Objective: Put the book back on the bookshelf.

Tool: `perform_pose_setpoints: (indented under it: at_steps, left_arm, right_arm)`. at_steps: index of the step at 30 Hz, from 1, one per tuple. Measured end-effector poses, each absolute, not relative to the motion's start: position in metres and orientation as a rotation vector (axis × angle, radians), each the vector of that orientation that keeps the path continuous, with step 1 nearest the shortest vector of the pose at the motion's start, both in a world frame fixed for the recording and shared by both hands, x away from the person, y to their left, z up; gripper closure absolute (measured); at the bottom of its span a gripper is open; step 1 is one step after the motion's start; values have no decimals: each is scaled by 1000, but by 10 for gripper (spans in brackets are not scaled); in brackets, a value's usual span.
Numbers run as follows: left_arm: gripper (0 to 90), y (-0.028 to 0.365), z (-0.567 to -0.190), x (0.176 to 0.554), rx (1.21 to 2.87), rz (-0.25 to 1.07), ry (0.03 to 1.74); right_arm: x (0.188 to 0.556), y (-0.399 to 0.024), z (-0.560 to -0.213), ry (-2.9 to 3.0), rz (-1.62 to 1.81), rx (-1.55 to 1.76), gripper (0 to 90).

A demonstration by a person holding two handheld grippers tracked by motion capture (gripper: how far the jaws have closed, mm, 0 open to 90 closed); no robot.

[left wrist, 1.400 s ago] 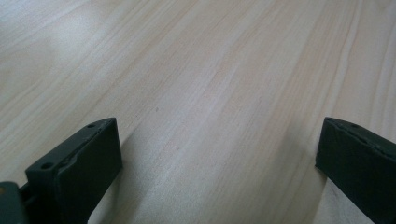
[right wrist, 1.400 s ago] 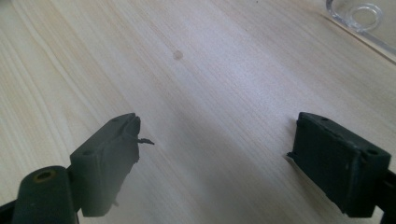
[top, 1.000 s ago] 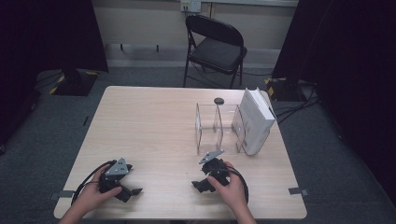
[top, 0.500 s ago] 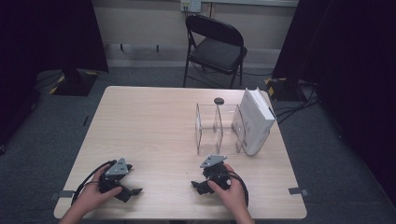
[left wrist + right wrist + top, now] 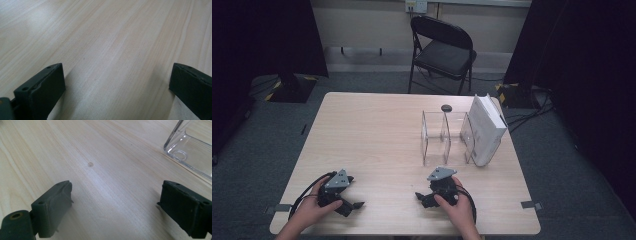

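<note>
No legible txt — no labels, nos.

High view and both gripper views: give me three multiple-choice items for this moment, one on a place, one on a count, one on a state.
1. Where does the white box stand?
A. at the table's left edge
B. against the right end of the clear rack
C. on the chair

2. How many grippers rest near the table's front edge?
A. one
B. two
C. three

3. How do the right gripper's jaws stand?
A. wide apart with nothing between
C. shut on a box
B. shut on the rack

Key:
1 B: the high view shows the box leaning beside the rack's right end.
2 B: the left gripper and the right one lie there.
3 A: bare wood shows between the jaws.
</note>
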State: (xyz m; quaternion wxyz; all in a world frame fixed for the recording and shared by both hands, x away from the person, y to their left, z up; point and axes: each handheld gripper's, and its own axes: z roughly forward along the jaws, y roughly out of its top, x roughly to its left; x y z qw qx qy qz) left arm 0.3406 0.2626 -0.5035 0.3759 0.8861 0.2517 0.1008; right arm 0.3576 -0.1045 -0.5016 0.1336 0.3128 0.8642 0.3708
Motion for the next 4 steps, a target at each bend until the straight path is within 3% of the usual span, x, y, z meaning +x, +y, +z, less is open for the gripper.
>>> perform_pose_setpoints:
  at_steps: [4]
  left_arm:
    - [0, 263, -504, 340, 2267, 258, 646]
  right_arm:
    - [358, -104, -502, 2503, 1075, 903, 94]
